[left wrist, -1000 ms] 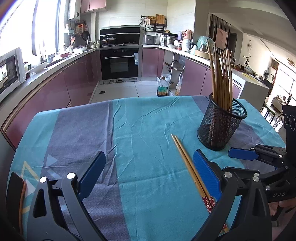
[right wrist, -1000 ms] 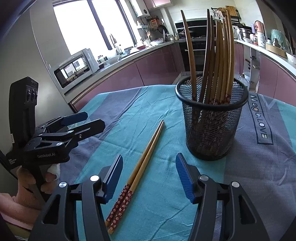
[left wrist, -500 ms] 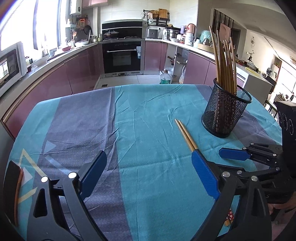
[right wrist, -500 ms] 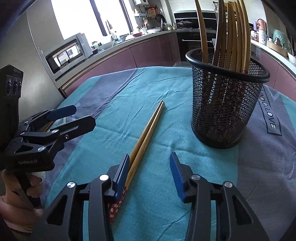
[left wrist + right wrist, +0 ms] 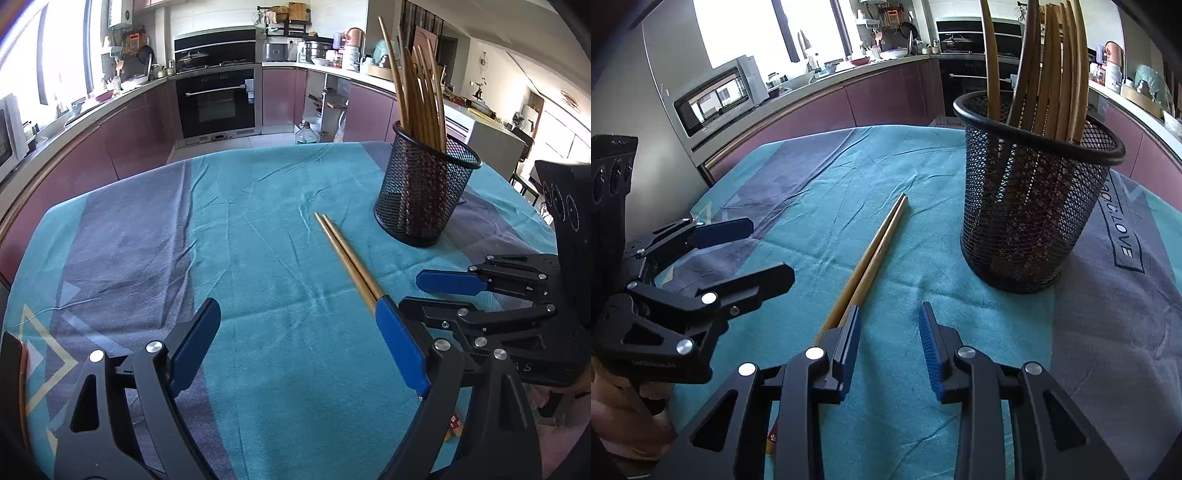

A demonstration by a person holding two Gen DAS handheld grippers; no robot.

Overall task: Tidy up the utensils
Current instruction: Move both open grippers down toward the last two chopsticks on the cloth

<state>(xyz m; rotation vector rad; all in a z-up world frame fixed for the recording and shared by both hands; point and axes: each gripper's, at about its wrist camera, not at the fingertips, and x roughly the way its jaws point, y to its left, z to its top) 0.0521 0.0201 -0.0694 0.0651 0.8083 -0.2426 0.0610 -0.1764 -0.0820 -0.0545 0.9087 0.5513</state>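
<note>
A pair of wooden chopsticks [image 5: 347,258] [image 5: 875,254] lies side by side on the cloth, left of a black mesh holder [image 5: 424,195] [image 5: 1030,206] that has several chopsticks standing in it. My right gripper [image 5: 890,343] hangs low over the pair's thick end. Its jaws are closing with only cloth between them, and the pair runs under its left finger [image 5: 849,343]. My left gripper [image 5: 297,343] stands wide with its jaws closing slowly on nothing. Its right finger [image 5: 400,347] hides part of the pair. Each gripper shows in the other's view [image 5: 424,295] [image 5: 764,254].
A teal and grey tablecloth [image 5: 147,240] covers the table. Its far edge drops toward the kitchen floor, with an oven [image 5: 218,103] and counters behind. A microwave [image 5: 716,96] stands at the left. A hand [image 5: 624,417] holds the left gripper's handle.
Both grippers have sunk toward the cloth and the lying chopsticks. The right jaws have narrowed a lot and the left jaws a little. The pair now passes under the right gripper's left finger.
</note>
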